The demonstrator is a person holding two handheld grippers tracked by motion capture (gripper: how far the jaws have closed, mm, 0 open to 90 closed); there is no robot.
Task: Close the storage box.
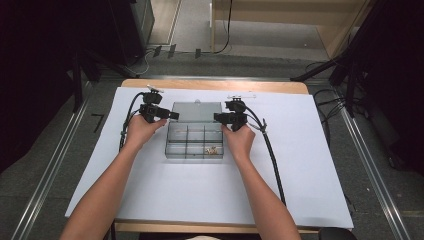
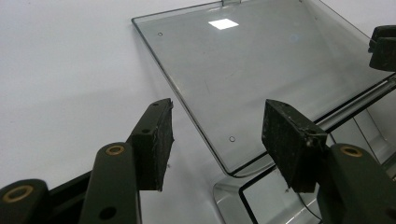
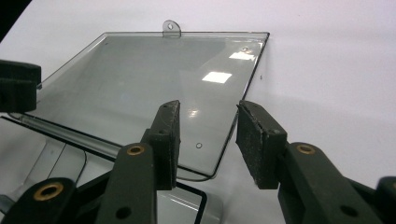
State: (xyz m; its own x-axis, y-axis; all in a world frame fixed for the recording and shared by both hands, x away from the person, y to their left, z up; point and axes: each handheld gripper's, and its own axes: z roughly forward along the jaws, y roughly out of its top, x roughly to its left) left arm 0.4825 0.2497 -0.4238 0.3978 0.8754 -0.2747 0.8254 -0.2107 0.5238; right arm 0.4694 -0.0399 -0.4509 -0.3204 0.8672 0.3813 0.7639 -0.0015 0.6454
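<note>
The clear box (image 1: pixel 194 141) sat mid-table on the white sheet (image 1: pixel 300 150), its lid (image 1: pixel 196 111) flipped flat behind it. The L gripper (image 2: pixel 217 140) & R gripper (image 3: pixel 208 140) were both unclenched, holding nothing, 1 at each lid corner, prob. so 2 hands could swing it evenly.

Grey floor (image 1: pixel 45 165) — white-covered wooden table (image 1: pixel 300 200) — dark surroundings.
</note>
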